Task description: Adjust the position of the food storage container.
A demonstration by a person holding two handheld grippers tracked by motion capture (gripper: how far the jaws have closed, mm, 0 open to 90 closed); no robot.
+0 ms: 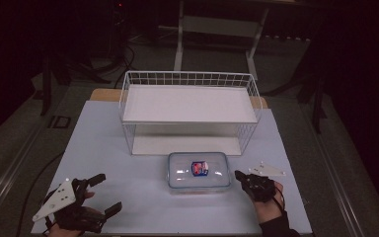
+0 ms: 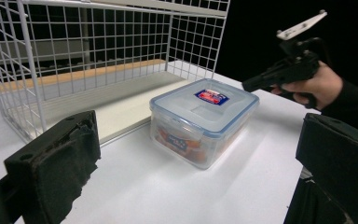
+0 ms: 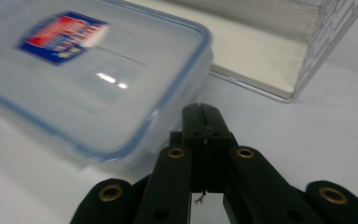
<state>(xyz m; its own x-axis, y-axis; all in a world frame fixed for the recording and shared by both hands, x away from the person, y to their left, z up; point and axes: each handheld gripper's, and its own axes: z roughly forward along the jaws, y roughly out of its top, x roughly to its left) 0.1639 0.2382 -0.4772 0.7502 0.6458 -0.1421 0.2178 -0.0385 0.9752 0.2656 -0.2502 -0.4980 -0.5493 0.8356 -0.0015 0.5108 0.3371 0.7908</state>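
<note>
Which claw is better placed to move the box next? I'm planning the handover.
Right, probably. The right claw is shut, its tips right beside the box, so it could push it. The left claw is open but well apart from the box.

One lidded container (image 1: 199,171); one wire rack (image 1: 190,111); two grippers.

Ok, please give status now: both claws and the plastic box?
Left claw open, clear of the box. Right claw shut, empty, tip by the lidded plastic box. Box sits in front of the wire rack. Nothing in between.
</note>
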